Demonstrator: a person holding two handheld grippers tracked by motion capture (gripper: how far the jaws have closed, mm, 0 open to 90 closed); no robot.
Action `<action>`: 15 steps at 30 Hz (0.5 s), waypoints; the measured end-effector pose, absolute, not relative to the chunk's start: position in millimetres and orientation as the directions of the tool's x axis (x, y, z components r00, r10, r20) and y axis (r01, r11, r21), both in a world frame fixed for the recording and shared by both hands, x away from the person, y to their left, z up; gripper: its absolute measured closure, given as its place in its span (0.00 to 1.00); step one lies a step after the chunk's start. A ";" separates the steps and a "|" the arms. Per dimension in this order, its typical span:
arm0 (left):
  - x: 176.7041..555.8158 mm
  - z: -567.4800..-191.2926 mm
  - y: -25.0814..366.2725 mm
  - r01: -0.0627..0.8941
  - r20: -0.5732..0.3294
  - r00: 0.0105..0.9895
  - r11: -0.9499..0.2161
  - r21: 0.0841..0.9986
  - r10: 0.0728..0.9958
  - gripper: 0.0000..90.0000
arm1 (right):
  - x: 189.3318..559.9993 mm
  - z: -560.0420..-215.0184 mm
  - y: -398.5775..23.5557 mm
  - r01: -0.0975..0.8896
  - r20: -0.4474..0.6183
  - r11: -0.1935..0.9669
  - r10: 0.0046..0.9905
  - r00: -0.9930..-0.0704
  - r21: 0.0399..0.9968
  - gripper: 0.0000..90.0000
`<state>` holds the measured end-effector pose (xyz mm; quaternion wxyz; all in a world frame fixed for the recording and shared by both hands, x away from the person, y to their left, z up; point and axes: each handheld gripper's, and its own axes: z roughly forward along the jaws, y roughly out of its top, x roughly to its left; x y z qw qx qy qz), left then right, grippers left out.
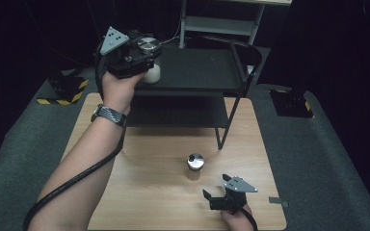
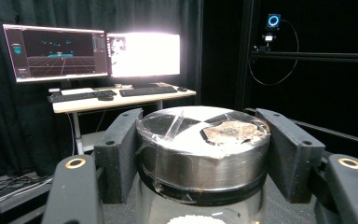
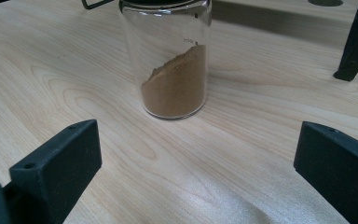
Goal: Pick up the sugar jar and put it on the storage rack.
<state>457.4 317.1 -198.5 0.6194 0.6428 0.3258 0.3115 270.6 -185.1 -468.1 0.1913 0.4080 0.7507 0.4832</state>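
My left gripper (image 1: 147, 50) is shut on the metal lid (image 2: 203, 140) of a glass jar of white grains (image 1: 152, 73). The jar is at the left end of the black rack's top shelf (image 1: 197, 72); whether it rests on the shelf I cannot tell. A second glass jar, part full of brown powder (image 1: 195, 166) (image 3: 175, 70), stands upright on the wooden table (image 1: 149, 192). My right gripper (image 1: 215, 185) (image 3: 198, 154) is low near the table's front edge, open, and points at that jar from a short way off.
The two-tier black rack stands across the table's far half; one of its feet (image 3: 354, 51) is planted just right of the brown jar. A small grey tag (image 1: 278, 202) lies by the table's right front corner. Monitors and a desk (image 2: 98, 88) stand far behind.
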 end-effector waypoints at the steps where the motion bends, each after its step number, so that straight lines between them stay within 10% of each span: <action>1: 457.1 -198.7 317.0 0.033 -0.004 0.593 -0.019 0.999 0.805 0.38 | 270.6 -468.2 -185.3 0.428 0.108 0.200 0.797 -0.594 0.882 0.01; 15: 456.9 -198.3 317.0 0.038 -0.012 0.598 -0.014 0.999 0.802 0.35 | 270.8 -467.9 -185.0 0.428 0.106 0.202 0.797 -0.595 0.881 0.01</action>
